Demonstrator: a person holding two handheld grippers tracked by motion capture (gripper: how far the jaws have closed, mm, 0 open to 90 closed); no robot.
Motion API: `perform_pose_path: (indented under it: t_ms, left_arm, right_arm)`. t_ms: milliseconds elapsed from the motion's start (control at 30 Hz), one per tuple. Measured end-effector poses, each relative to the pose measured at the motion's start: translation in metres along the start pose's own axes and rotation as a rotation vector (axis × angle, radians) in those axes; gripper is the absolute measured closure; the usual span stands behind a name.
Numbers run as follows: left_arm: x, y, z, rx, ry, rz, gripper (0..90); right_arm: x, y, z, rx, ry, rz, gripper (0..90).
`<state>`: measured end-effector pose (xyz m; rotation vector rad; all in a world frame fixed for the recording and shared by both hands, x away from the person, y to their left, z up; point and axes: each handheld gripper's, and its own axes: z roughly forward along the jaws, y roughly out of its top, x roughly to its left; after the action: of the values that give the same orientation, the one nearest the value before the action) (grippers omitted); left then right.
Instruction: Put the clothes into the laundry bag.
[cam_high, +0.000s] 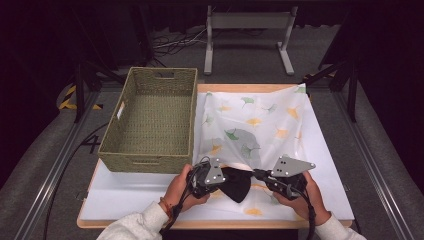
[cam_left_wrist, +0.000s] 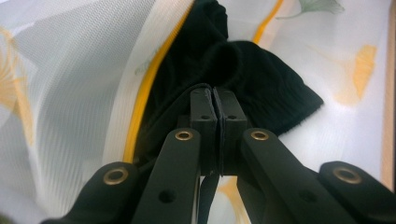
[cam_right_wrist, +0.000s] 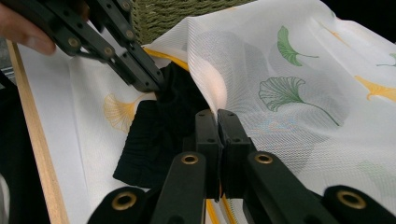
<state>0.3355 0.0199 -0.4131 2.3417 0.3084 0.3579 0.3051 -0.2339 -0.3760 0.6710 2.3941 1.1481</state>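
Mesh laundry bag (cam_high: 260, 122) mouth is held up by right gripper (cam_high: 260, 174), fingers clamped on its edge, so black garment (cam_high: 237, 184), pinched by left gripper (cam_high: 224, 176), can be fed in.

My high view shows a brightly lit white table (cam_high: 125, 192) against near-black surroundings, soft and low in detail, no harsh glare, my gripper views close and sharp, mesh bag (cam_right_wrist: 289, 84) glowing translucent, black cloth (cam_left_wrist: 261, 88) swallowing detail

High view looks forward and down over the whole bench (cam_high: 125, 197). Each claw view sits close behind its jaws; both share the black cloth (cam_left_wrist: 261, 88) at mid-frame.
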Motion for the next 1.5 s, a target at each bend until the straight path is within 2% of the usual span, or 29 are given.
perform_pose_path:
  t_ms: [233,467,600,733,967,1033,1067,1200,1300,1367,1500]
  left_arm:
    - [0.006,0.007,0.011,-0.024,0.003,-0.034,88.1]
    - [0.005,0.013,0.023,-0.026,0.020,-0.040,88.0]
    - [0.003,0.013,0.021,-0.030,0.025,-0.029,87.8]
    - [0.007,0.011,0.018,-0.044,0.025,-0.042,87.7]
    - [0.005,0.013,0.024,-0.035,0.032,-0.025,87.6]
    - [0.006,0.013,0.028,-0.016,0.050,-0.010,87.6]
    - [0.008,0.012,0.031,-0.002,0.074,-0.006,87.6]
    - [0.018,0.007,0.043,0.003,0.050,-0.077,87.6]
    - [0.018,0.008,0.045,0.015,0.067,-0.054,87.6]
    - [0.018,0.008,0.045,0.015,0.066,-0.062,87.5]
    - [0.015,0.009,0.040,0.016,0.071,-0.042,85.0]
  right_arm:
    - [-0.002,-0.001,-0.003,0.000,-0.002,0.004,89.0]
    - [-0.003,-0.001,-0.003,-0.001,-0.001,0.006,89.0]
    - [-0.003,0.000,-0.003,-0.003,-0.008,0.005,89.0]
    - [-0.003,0.001,-0.004,-0.011,-0.011,0.010,89.0]
    - [-0.004,0.004,-0.005,-0.022,-0.015,0.013,89.0]
    - [-0.003,0.004,-0.005,-0.023,-0.013,0.015,89.0]
    - [-0.003,0.005,-0.005,-0.022,-0.012,0.015,89.0]
    - [-0.003,0.005,-0.005,-0.023,-0.011,0.015,89.1]
    - [-0.003,0.005,-0.006,-0.024,-0.010,0.013,89.0]
    - [-0.004,0.004,-0.006,-0.023,-0.010,0.018,89.1]
    - [-0.005,0.003,-0.006,-0.020,-0.011,0.017,89.1]
